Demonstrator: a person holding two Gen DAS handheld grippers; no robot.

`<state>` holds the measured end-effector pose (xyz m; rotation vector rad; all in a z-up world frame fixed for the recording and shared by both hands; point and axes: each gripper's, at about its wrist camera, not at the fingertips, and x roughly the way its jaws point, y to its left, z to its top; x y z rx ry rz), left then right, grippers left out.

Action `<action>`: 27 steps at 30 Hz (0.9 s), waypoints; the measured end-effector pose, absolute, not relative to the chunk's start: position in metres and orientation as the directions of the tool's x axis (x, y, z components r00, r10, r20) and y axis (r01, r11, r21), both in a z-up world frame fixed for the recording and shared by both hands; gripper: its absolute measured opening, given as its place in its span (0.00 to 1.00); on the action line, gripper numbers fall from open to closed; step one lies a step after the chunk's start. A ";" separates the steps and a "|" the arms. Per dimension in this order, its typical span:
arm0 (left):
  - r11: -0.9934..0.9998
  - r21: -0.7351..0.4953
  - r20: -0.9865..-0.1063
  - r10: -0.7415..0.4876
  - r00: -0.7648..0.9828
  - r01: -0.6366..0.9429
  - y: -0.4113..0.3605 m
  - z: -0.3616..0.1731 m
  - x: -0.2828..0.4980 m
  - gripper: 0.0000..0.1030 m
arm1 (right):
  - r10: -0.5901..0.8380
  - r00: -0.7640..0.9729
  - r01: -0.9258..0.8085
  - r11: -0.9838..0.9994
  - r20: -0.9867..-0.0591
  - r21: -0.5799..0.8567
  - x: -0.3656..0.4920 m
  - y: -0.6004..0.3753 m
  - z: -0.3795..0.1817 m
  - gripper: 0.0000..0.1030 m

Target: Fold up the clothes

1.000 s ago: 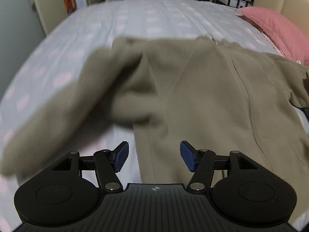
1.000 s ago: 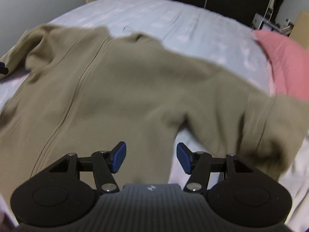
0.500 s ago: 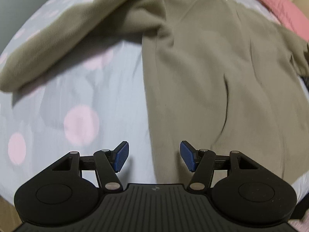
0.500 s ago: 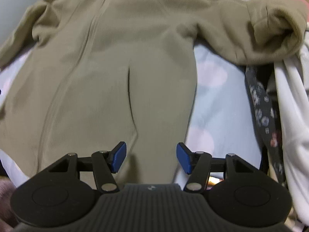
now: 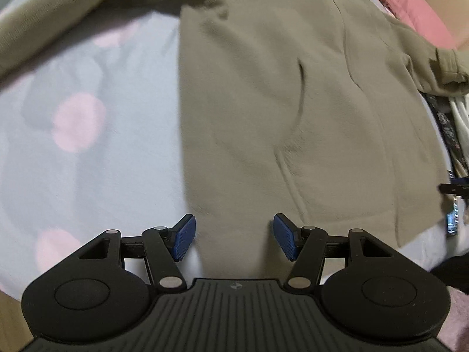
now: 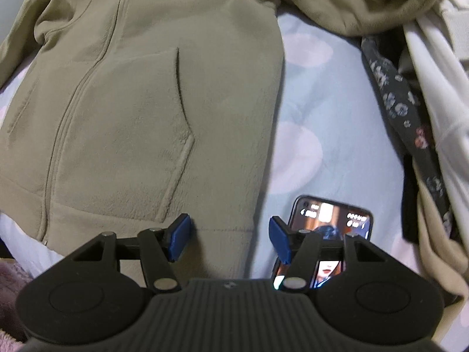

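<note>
1. Your olive fleece zip jacket (image 5: 278, 94) lies spread flat, front side up, on the bed (image 5: 88, 161), whose pale blue sheet carries pink dots.
2. Your left tool (image 5: 233, 240) points steeply down over the jacket's bottom hem, at the corner on the left of the left wrist view. Its blue pads (image 5: 184, 237) stand apart and its jaws are opening; jacket fabric shows in the gap, but the pads do not press on it, so the tool is released.
3. Your right tool (image 6: 228, 240) hangs over the other bottom corner of the jacket. Its jaws stand apart, released, with the hem edge showing between them and nothing gripped.
4. In the right wrist view the jacket's zip (image 6: 88, 73) runs up the middle, with a slanted pocket opening (image 6: 180, 88) to the right of it.
5. One sleeve (image 5: 73, 8) stretches away from the jacket's body across the sheet, toward the top left of the left wrist view. The other sleeve (image 6: 366, 3) lies bunched beyond the jacket's right edge.
6. A phone (image 6: 328, 223) with a lit screen lies on the sheet just beside the jacket's right hem corner, partly hidden behind the right tool's finger.
7. Beyond the phone, farther from the jacket, lie a dark flowered cloth (image 6: 410, 123) and a white garment (image 6: 439, 94).
8. A pink pillow (image 5: 410, 6) sits past the jacket's far shoulder.
</note>
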<state>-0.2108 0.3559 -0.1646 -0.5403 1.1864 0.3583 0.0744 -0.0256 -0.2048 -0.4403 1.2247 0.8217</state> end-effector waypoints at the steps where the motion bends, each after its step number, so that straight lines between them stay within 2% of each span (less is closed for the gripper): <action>1: 0.830 -0.185 -0.945 -0.002 0.328 -0.526 0.352 -0.166 -0.209 0.59 | 0.310 0.093 -0.749 0.648 -0.946 0.139 0.075 -0.025 -0.207 0.60; 3: 0.847 -0.147 -0.951 0.021 0.308 -0.511 0.346 -0.168 -0.205 0.59 | 0.308 0.066 -0.737 0.656 -0.949 0.162 0.074 -0.023 -0.209 0.60; 5: 0.847 -0.138 -0.948 0.036 0.315 -0.513 0.344 -0.166 -0.205 0.57 | 0.309 0.052 -0.734 0.656 -0.950 0.173 0.073 -0.021 -0.209 0.54; 7: 0.846 -0.126 -0.945 0.057 0.323 -0.518 0.342 -0.163 -0.207 0.37 | 0.312 0.049 -0.739 0.650 -0.949 0.175 0.071 -0.019 -0.207 0.49; 10: 0.854 -0.126 -0.937 0.065 0.343 -0.505 0.336 -0.155 -0.205 0.22 | 0.333 0.071 -0.759 0.630 -0.940 0.166 0.063 -0.016 -0.198 0.33; 11: 0.857 -0.133 -0.931 0.064 0.359 -0.498 0.335 -0.152 -0.205 0.20 | 0.349 0.075 -0.762 0.624 -0.934 0.172 0.061 -0.016 -0.194 0.27; 12: 0.849 -0.171 -0.918 0.047 0.394 -0.500 0.337 -0.146 -0.208 0.16 | 0.373 0.073 -0.761 0.620 -0.925 0.190 0.061 -0.016 -0.188 0.26; 15: 0.723 -0.407 -0.829 -0.035 0.559 -0.558 0.365 -0.124 -0.233 0.14 | 0.433 0.071 -0.755 0.613 -0.899 0.235 0.059 -0.016 -0.174 0.26; 17: 0.590 -0.538 -0.766 -0.042 0.642 -0.603 0.390 -0.112 -0.258 0.13 | 0.448 0.070 -0.748 0.615 -0.891 0.250 0.059 -0.014 -0.169 0.27; 18: 0.540 -0.556 -0.761 -0.026 0.648 -0.632 0.399 -0.111 -0.270 0.13 | 0.452 0.065 -0.745 0.616 -0.890 0.258 0.059 -0.014 -0.169 0.27; 23: 0.467 -0.446 -0.860 0.011 0.510 -0.763 0.411 -0.134 -0.283 0.12 | 0.491 -0.001 -0.739 0.587 -0.871 0.331 0.058 -0.010 -0.169 0.43; 27: 0.476 -0.352 -0.913 0.014 0.408 -0.805 0.410 -0.157 -0.270 0.13 | 0.480 0.032 -0.734 0.607 -0.877 0.305 0.058 -0.014 -0.166 0.45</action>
